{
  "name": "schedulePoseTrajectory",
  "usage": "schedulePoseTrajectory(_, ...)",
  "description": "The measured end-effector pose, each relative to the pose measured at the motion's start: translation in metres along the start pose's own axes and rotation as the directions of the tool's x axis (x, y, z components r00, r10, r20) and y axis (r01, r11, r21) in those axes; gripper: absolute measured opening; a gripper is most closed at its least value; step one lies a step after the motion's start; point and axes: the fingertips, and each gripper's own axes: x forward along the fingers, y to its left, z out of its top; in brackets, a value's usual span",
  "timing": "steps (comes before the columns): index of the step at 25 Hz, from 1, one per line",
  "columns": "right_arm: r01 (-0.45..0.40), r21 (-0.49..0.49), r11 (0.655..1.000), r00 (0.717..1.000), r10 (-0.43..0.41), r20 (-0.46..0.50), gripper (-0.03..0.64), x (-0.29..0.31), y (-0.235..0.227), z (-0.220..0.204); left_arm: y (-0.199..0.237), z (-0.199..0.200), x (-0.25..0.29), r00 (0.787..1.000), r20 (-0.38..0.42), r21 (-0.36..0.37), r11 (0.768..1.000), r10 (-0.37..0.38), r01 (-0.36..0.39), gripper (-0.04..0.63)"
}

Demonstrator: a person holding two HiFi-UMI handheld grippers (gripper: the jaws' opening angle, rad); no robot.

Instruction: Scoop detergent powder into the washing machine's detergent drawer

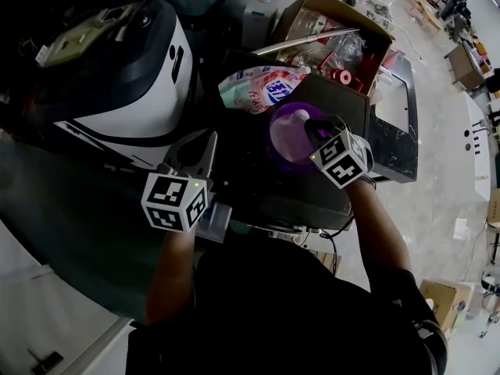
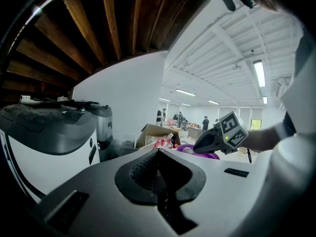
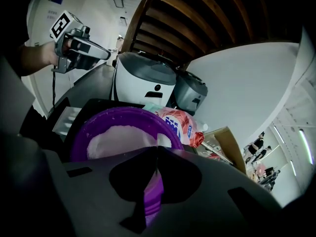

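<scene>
The right gripper [image 3: 157, 154] is found clamped on the handle of a round purple plastic scoop [image 3: 118, 113]. The bowl lies just ahead of the jaws and is loaded with white granular powder [image 3: 116, 141]. The scoop is held over the dark tabletop [image 1: 348, 100] near its far left corner, beside a glossy detergent bag [image 1: 262, 86]. The left gripper [image 2: 158, 168] is pressed together with nothing in it.

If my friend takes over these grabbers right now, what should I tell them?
Left gripper: shut, holding nothing.
Right gripper: shut on the purple scoop, which holds white powder.
The detergent bag lies just beyond the scoop.
Done: powder scooped. Left: tip it into the pale tray beside the scoop, probably the drawer.
</scene>
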Motion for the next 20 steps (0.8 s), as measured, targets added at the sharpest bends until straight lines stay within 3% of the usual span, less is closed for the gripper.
schedulePoseTrajectory(20,-0.034,-0.147,0.988,0.993,0.017,-0.114,0.023,0.022,0.009,-0.003,0.006,-0.005,-0.002,1.000,-0.006,-0.025,1.000,0.019,-0.019,0.009)
